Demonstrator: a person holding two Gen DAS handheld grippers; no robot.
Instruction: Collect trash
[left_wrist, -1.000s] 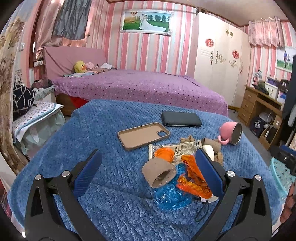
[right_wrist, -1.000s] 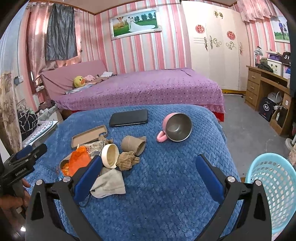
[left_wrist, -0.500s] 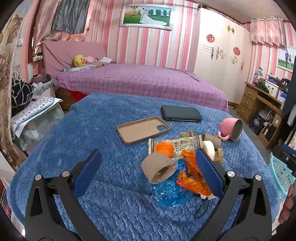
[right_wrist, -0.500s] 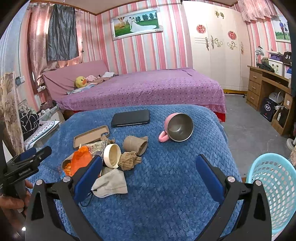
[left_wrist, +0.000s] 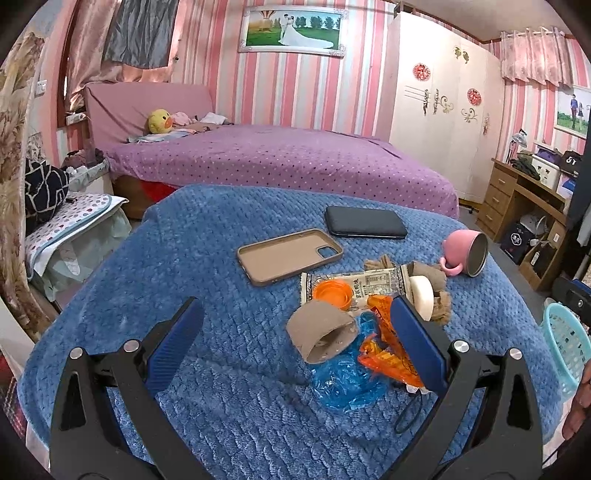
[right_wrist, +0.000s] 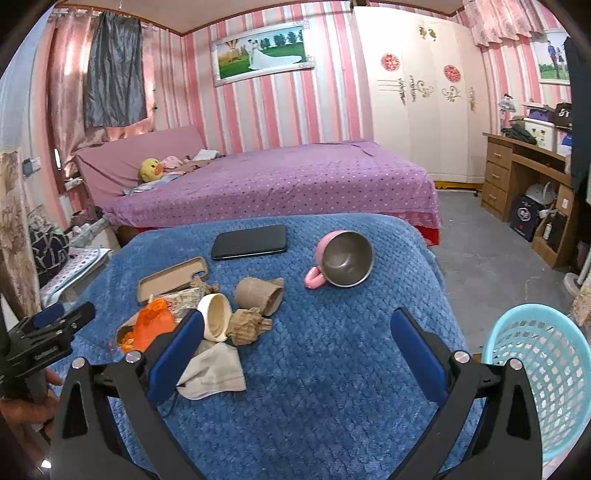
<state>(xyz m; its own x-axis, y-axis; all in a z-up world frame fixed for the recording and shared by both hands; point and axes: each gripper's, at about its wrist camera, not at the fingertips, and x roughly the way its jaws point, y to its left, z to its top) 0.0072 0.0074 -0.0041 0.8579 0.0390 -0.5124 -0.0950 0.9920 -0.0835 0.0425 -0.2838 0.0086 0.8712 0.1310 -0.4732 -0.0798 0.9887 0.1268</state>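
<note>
Left tool (left_wrist: 295, 343) nearer cardboard tube (left_wrist: 321, 334).

Trash pile (right_wrist: 221, 325) lies on blanket (right_wrist: 332, 369), mug (right_wrist: 341, 260) behind-right, basket (right_wrist: 539, 369) right.

The left gripper (left_wrist: 295, 339) has eased slightly closer to the trash pile (left_wrist: 369, 314).
</note>
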